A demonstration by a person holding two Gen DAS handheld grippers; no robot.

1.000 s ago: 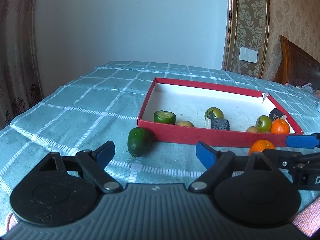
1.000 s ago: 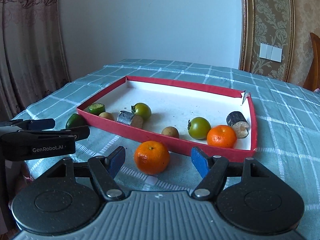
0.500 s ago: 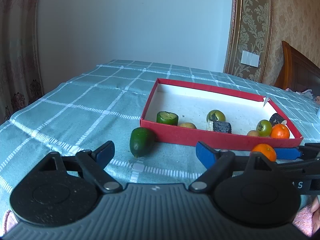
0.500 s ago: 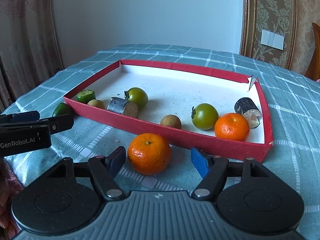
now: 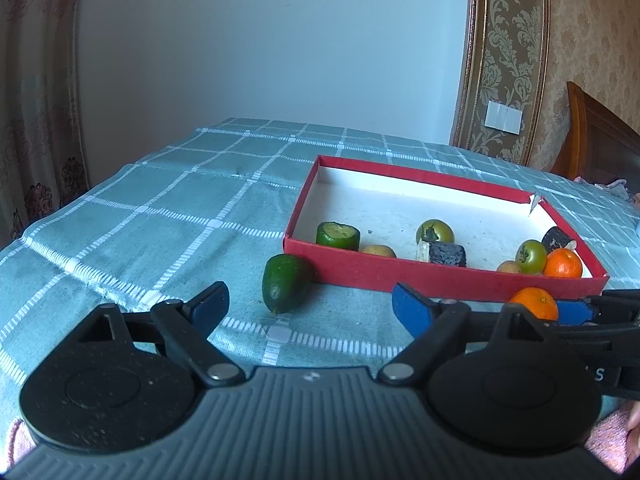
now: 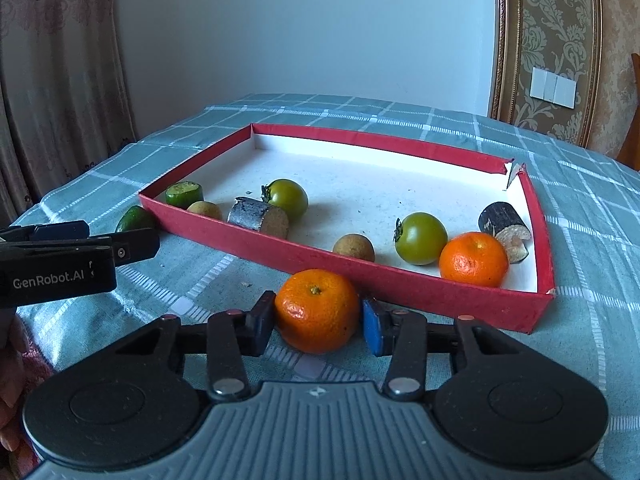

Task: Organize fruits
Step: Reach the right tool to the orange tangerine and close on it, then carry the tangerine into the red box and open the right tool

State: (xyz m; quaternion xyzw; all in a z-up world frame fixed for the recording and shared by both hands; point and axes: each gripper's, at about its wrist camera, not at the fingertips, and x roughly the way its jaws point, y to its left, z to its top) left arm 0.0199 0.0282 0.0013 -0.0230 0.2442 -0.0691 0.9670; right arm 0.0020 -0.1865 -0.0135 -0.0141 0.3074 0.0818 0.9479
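Note:
An orange [image 6: 316, 310] lies on the checked cloth just in front of the red box [image 6: 420, 282]. My right gripper [image 6: 318, 322] has its jaws closing around this orange, and both pads touch its sides. In the left wrist view the same orange [image 5: 534, 302] sits beside the right gripper's blue fingertip [image 5: 572, 312]. A dark green oval fruit [image 5: 284, 282] lies against the box's near left corner [image 5: 308, 256]. My left gripper [image 5: 310, 300] hovers open just short of it, holding nothing.
Inside the box lie a second orange [image 6: 474, 258], two green tomatoes [image 6: 420, 236], two small brown fruits [image 6: 354, 248], a cut green piece [image 6: 184, 194] and dark cut chunks [image 6: 258, 216]. A wall stands beyond the table; curtains hang at left.
The right gripper's jaws have drawn in from wide apart onto the orange, which now sits nearer and between them. The left gripper has kept still and stayed open.

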